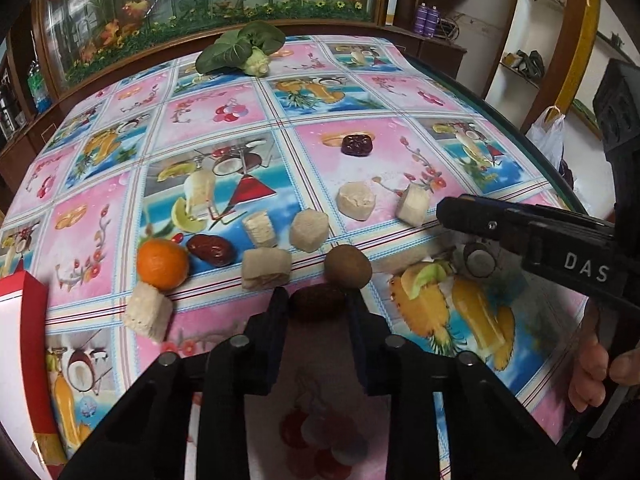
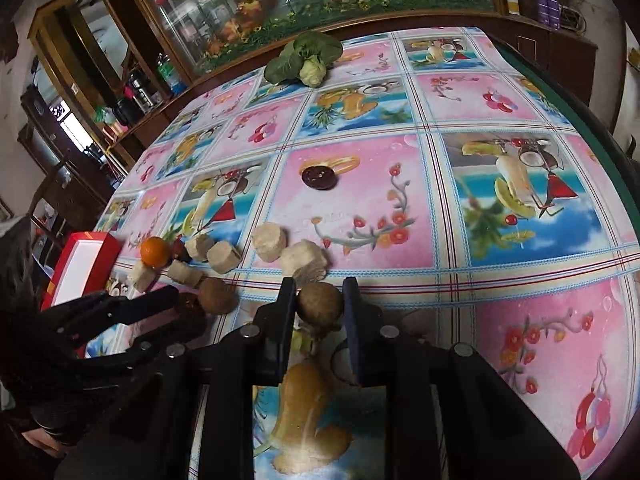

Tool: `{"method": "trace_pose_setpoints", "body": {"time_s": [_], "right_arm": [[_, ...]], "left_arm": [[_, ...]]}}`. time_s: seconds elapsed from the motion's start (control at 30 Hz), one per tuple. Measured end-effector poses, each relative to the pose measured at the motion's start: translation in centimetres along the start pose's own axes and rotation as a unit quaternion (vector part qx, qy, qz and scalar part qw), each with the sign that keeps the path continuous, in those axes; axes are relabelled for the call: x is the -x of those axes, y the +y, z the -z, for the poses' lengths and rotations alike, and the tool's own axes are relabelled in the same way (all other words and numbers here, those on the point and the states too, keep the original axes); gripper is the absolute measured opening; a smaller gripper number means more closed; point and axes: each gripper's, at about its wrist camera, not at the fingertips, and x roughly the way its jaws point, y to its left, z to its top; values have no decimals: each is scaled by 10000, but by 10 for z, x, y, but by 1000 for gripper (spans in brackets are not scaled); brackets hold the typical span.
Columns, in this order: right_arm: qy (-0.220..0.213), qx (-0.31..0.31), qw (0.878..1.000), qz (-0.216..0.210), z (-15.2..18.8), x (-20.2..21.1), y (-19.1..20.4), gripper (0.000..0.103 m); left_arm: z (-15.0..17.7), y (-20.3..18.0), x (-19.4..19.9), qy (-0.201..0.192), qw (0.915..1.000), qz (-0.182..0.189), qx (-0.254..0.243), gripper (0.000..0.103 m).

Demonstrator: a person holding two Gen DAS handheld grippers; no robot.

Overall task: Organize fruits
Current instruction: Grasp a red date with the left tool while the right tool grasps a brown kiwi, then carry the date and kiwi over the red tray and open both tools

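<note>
In the left wrist view my left gripper (image 1: 318, 300) is shut on a dark red date (image 1: 316, 305) that rests on the fruit-print tablecloth. Just beyond its tips lies a round brown fruit (image 1: 347, 272). An orange (image 1: 162, 262), a second date (image 1: 212, 250) and several pale banana pieces (image 1: 266, 269) lie in a loose cluster to the left and behind. A third date (image 1: 357, 145) sits apart, farther back. In the right wrist view my right gripper (image 2: 319, 294) is shut on another round brown fruit (image 2: 320, 305). My left gripper (image 2: 180, 307) shows at its left.
A red box with a white inside (image 1: 20, 320) stands at the table's left edge. A leafy green vegetable (image 1: 244, 50) lies at the far edge, in front of a glass cabinet. The table's dark rim (image 2: 592, 120) runs down the right side. A hand (image 1: 592, 376) holds the right gripper's handle.
</note>
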Motion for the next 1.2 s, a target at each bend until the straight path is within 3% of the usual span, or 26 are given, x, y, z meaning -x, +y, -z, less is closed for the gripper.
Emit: {"method": "trace_pose_setpoints", "body": {"time_s": [0.27,0.5,0.83,1.03,1.2], "right_arm": [[-415,-103,9991,9,-4,13,-4,25],[-589,-172,9979,222,-7,15,-11,25],[-792,116,9962,350,-6,13,5,25],[-676,538,9954,-408,2,2,74,25],[-396,1501,9797,-1271,13,-13,187,26]], "left_arm": [[2,6,7,-194,9996,-38,211,28],[23,25,63,-707,9962,-234,455,28],[76,111,146,-1270,9774,-1139,1252,28],[102,166,173,-1325,9590,-1867,1668,28],[129,205,181,-1162,9465,-2220,2033,28]]}}
